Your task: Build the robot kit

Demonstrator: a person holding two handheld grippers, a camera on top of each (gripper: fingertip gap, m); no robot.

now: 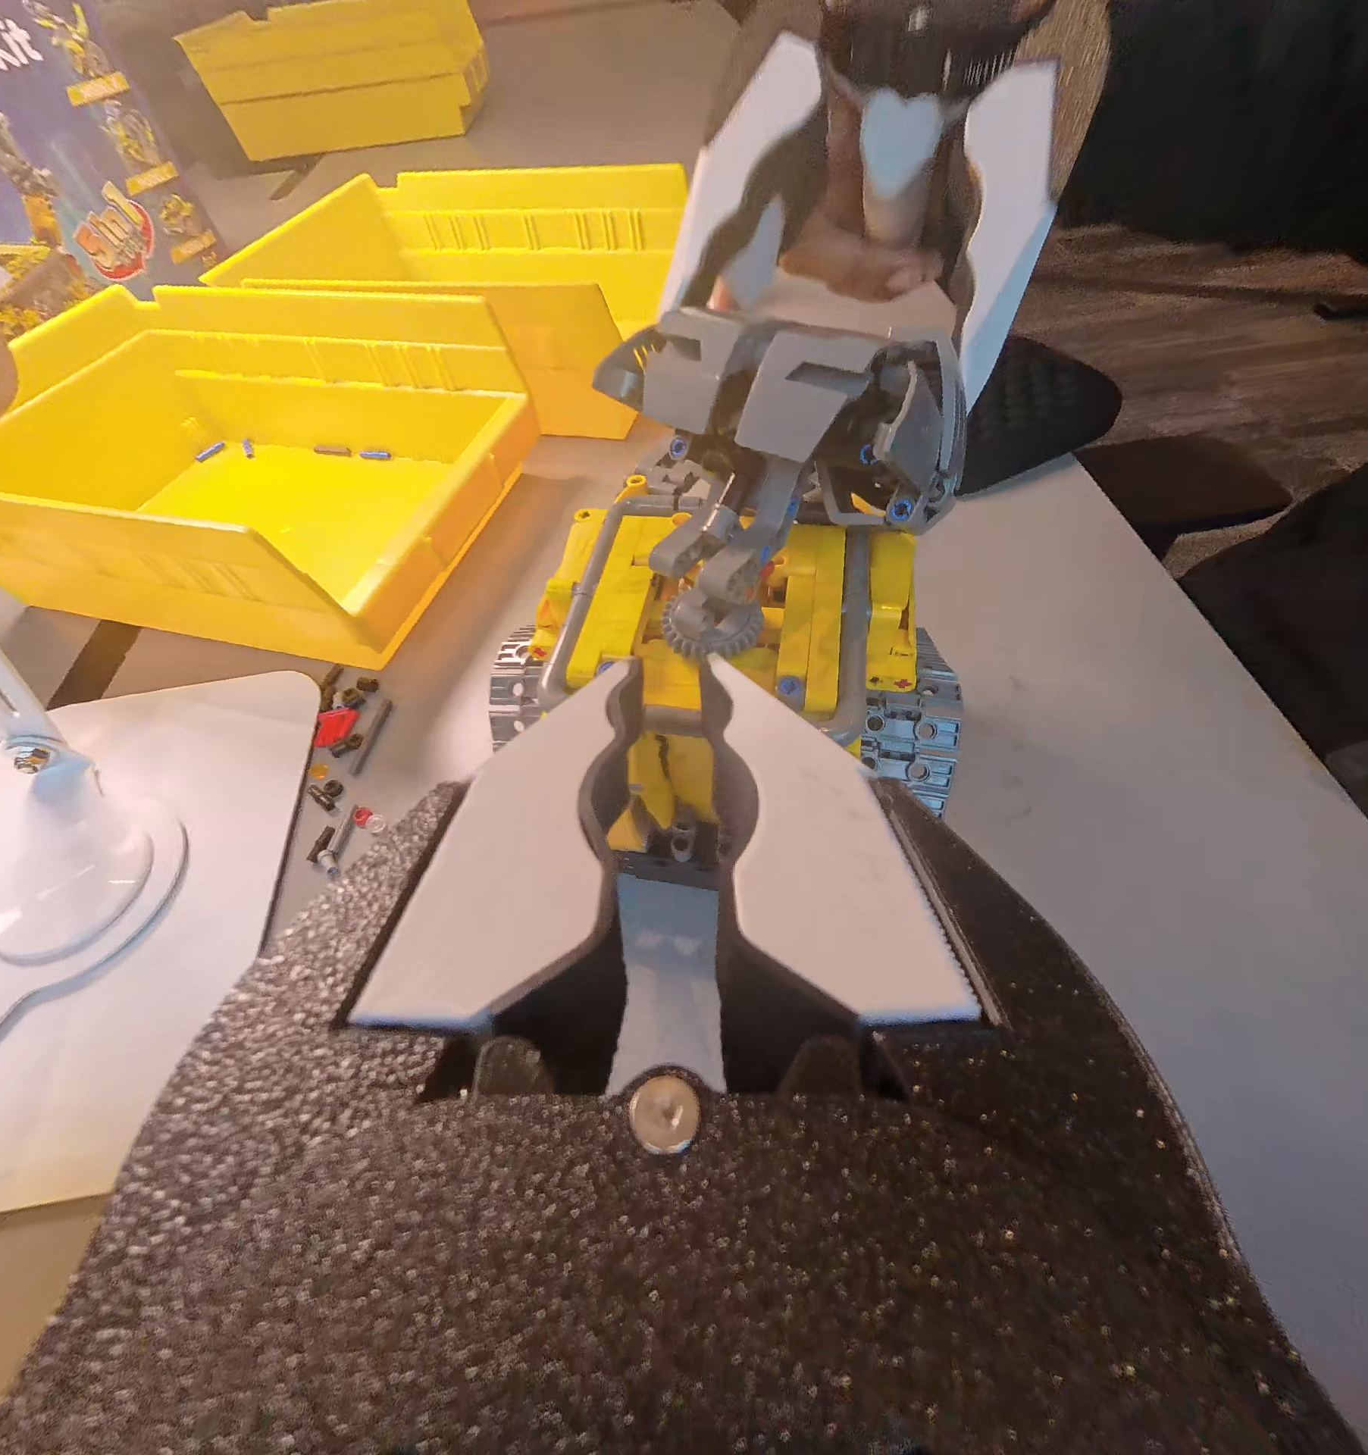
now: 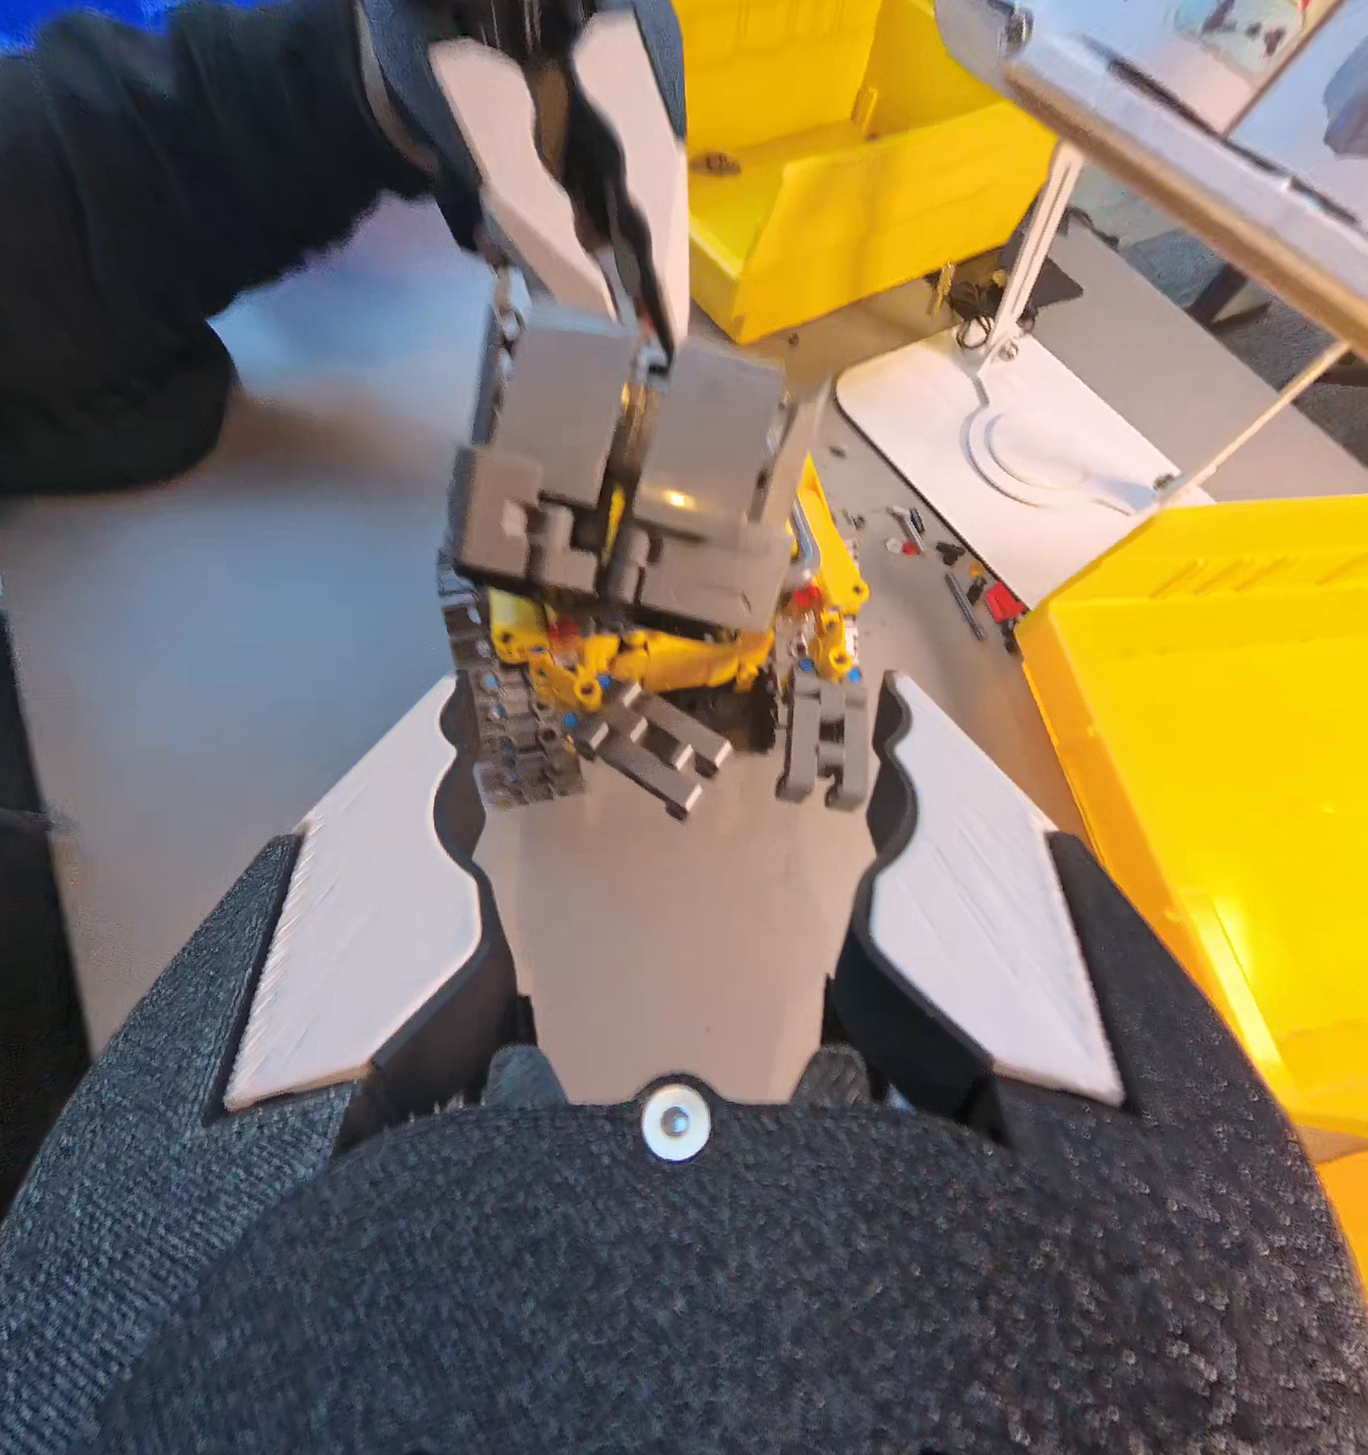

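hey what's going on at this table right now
A person works two handheld claws around a yellow and grey brick-built tracked model on a table. The left claw is closed on the model's yellow body. The right claw is open, its fingers either side of the model's base. Yellow bins and loose small parts lie alongside.

Each tool, the left tool (image 1: 669,677) and right tool (image 2: 669,693), has pale grey wavy-edged fingers on a black pebbled body with one silver screw, and a black sleeve (image 2: 113,236) shows.
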